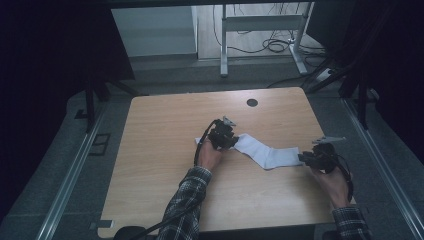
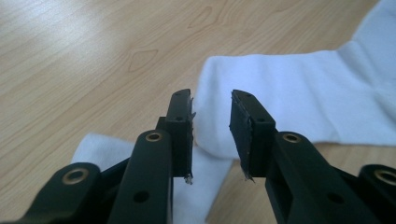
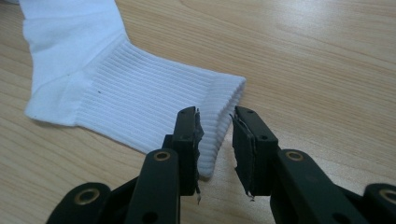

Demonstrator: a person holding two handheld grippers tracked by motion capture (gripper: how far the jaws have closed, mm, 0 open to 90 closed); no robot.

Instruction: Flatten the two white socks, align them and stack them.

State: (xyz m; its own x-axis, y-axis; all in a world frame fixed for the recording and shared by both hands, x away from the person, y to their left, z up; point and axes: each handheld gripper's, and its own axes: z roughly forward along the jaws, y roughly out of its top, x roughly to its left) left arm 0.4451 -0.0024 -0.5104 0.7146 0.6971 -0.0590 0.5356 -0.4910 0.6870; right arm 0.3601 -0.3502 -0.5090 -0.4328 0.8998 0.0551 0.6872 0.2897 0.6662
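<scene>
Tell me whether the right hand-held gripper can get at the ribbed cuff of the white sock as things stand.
Probably yes: the right hand-held gripper already has its jaws on either side of the white sock's ribbed cuff, with only bare wooden table around.

White sock [image 1: 270,152], flat on table

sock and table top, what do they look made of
Sock: white knit fabric, probably cotton blend, matte; fine vertical ribbing runs along the cuff, smoother knit toward the foot. Table top: pale wood grain with a soft sheen, likely laminate or veneer rather than solid wood; the pictures leave that open.
</scene>
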